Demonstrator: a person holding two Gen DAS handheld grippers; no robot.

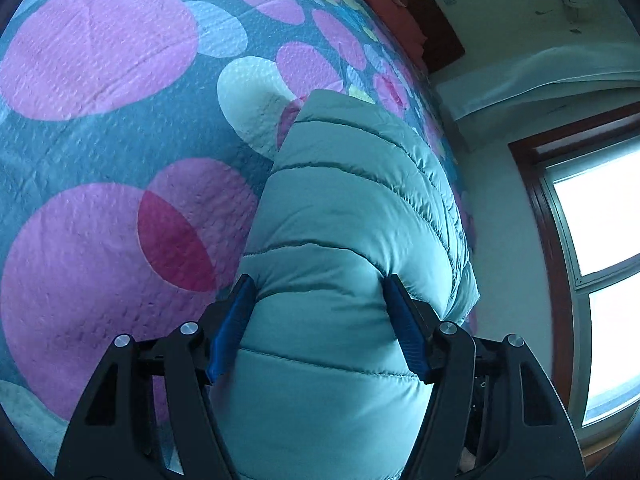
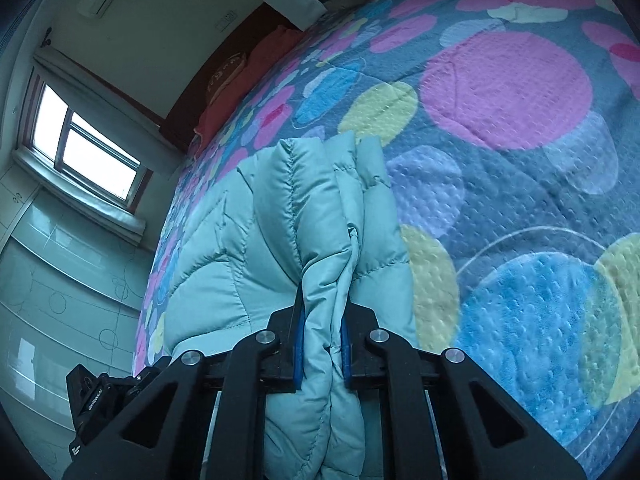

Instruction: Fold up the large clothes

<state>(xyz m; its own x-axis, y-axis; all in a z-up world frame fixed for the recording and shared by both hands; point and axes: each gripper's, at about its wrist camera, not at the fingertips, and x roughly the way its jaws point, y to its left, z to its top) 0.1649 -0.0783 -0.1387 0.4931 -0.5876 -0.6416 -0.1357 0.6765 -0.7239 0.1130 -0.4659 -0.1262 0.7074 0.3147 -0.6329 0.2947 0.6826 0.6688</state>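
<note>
A light teal quilted puffer jacket [image 1: 344,208] lies folded into a thick bundle on the bed. In the left wrist view my left gripper [image 1: 320,300] has its blue pads [image 1: 234,320] pressed against both sides of the puffy bundle, jaws wide around it. In the right wrist view my right gripper [image 2: 322,320] is shut on bunched layers of the same jacket [image 2: 280,216], its pads squeezing the fabric edges tightly. The jacket's far end rests on the bedspread.
The bed is covered by a blue bedspread [image 1: 100,140] with large pink, yellow and blue circles [image 2: 504,84]. A red pillow [image 2: 256,64] and dark headboard lie at the bed's far end. A window [image 2: 88,152] and wall are beside the bed.
</note>
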